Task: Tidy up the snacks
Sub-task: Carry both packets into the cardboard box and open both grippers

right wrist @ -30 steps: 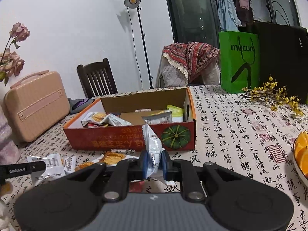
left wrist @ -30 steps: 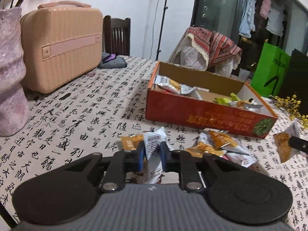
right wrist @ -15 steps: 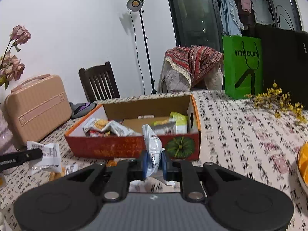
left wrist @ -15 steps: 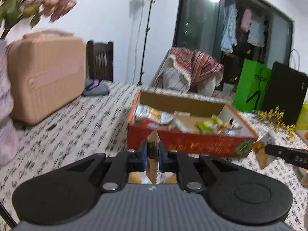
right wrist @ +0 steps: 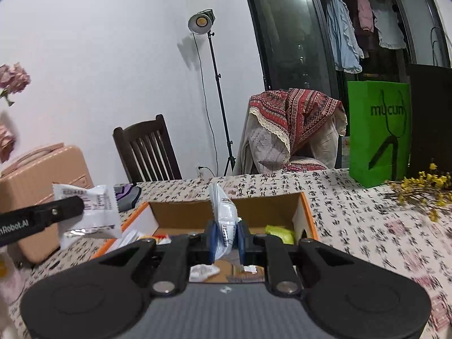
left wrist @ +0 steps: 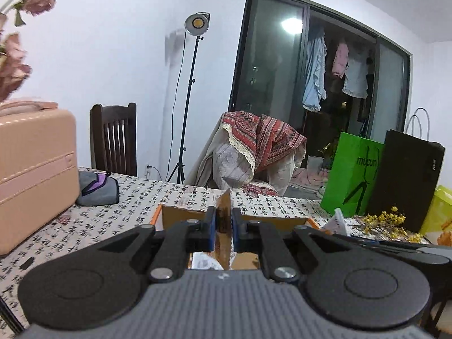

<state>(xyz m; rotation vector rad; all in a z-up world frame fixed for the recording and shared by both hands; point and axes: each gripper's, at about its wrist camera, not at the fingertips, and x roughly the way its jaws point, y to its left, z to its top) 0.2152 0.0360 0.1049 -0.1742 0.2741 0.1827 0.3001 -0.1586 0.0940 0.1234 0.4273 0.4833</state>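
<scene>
The left gripper (left wrist: pixel 223 233), ribbed grey body and matte black arms, has its blue pads pinched flat on a thin snack packet (left wrist: pixel 224 212) seen edge-on, glossy white on its printed side in the right wrist view. The right gripper (right wrist: pixel 225 238) clamps a crinkled white foil sachet (right wrist: pixel 223 212) standing upright. Both point slightly downward, held above the open cardboard box (right wrist: pixel 306 217) with orange rim, where loose wrappers lie, one yellow-green pack (right wrist: pixel 279 233) among them; the rest is probably hidden under the gripper bodies. Beyond, a calligraphy-print tablecloth (right wrist: pixel 353 220), a ridged pink case (left wrist: pixel 34 175) and a green paper bag (right wrist: pixel 378 132).
</scene>
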